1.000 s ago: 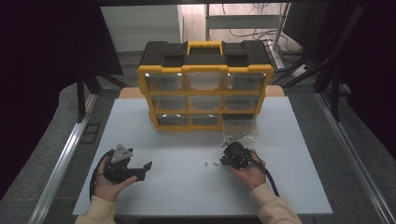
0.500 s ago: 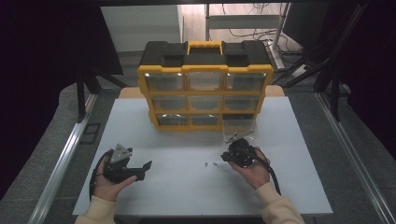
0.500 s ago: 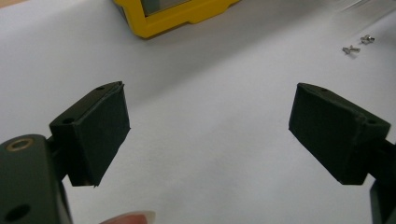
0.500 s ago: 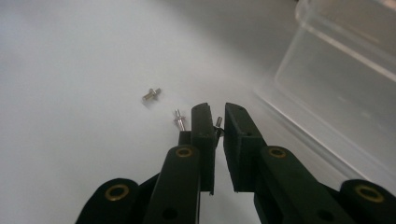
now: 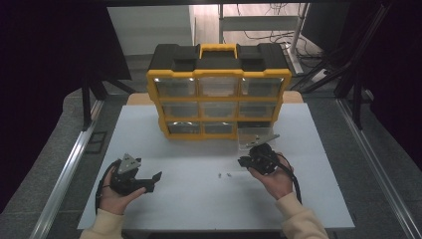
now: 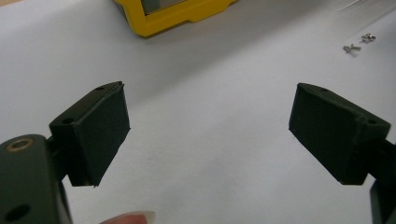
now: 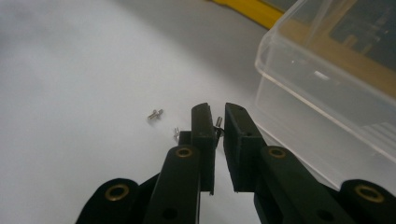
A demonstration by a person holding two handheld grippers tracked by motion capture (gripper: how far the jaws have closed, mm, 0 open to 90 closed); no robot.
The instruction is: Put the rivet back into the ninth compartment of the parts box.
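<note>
Right gripper view: a small screw is pinched between the right gripper, lifted off the table since earlier; the left gripper is left gaping, unmoved.

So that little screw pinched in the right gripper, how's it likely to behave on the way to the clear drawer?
The screw is tiny and metallic, so probably stiff and very light. It sits at the very tips of the right gripper, jaws nearly shut, so it may slip or pivot out. If dropped it would likely roll, like the loose screws on the white table. The clear drawer is close.
</note>
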